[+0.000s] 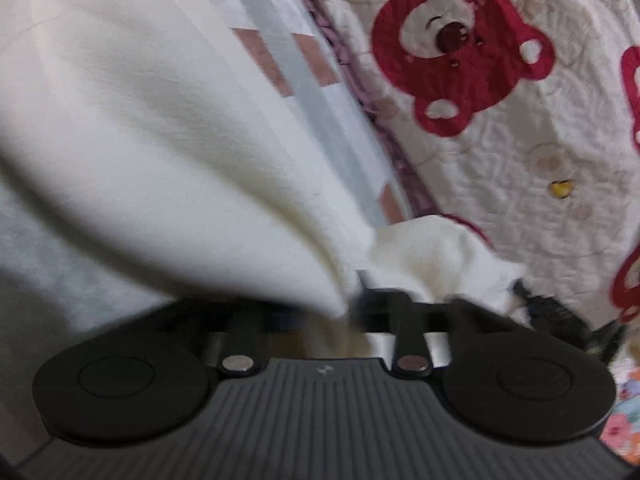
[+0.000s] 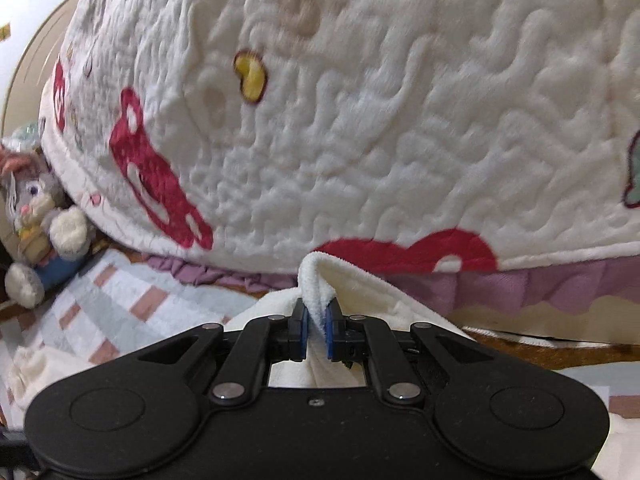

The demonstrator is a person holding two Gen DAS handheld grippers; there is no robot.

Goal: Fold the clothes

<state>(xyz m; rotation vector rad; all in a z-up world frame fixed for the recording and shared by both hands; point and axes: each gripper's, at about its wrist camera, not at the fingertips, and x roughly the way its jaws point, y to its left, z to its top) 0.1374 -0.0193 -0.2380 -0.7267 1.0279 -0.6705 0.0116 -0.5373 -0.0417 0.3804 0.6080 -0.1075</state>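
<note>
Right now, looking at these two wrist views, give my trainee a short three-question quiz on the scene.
1. True or false: the right gripper is shut on a fold of the cream garment.
2. Multiple choice: what lies just behind that fold? A) a wooden chair B) a quilted blanket with red bears C) a laundry basket
3. Fill in: in the right wrist view, a plush ____ sits at the left edge.

Key: 1 true; 2 B; 3 rabbit. In the left wrist view the cream garment drapes over the left gripper, hiding its grip.
</note>
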